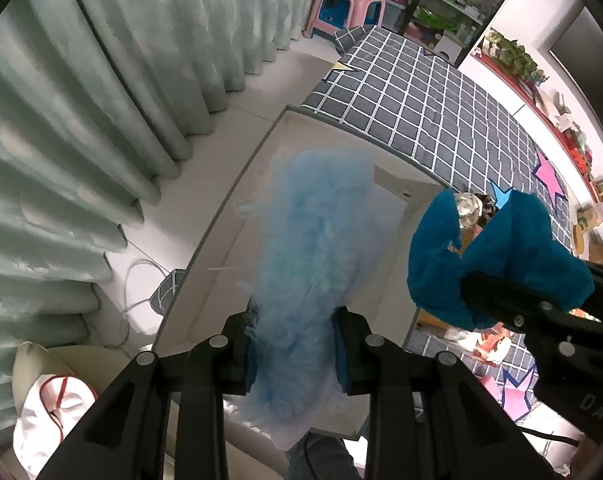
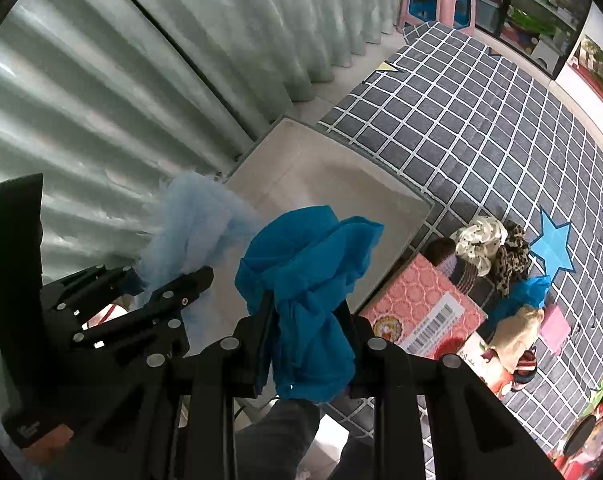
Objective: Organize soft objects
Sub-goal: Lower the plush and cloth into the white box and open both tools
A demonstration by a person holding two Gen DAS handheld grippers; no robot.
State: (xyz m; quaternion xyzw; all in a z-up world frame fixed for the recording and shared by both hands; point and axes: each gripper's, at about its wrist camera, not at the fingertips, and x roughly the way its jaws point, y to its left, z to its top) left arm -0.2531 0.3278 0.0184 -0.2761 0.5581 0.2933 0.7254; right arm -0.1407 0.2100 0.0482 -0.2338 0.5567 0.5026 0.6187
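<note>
So both grippers are loaded right now. The left gripper [image 1: 297,344] has its jaws pinched narrow on a fluffy pale-blue tulle scrunchie [image 1: 313,248], all wispy, gauzy mesh that hangs in a long puff over the shallow beige fabric-lined storage box [image 1: 389,184]. The right gripper [image 2: 307,344] is clamped tight on a crinkly teal-blue satin-like cloth piece [image 2: 309,280], bunched and knotted into soft folds, hovering over the box's near edge. That box sits at the corner of a grey mat with a white grid print [image 2: 481,128], dotted with blue and pink star shapes. Beside the box's right edge on the mat: a cream polka-dot scrunchie [image 2: 479,242], a leopard-print scrunchie [image 2: 511,258], and a pink patterned carton with a barcode label [image 2: 421,308]; its text is too small to read.
</note>
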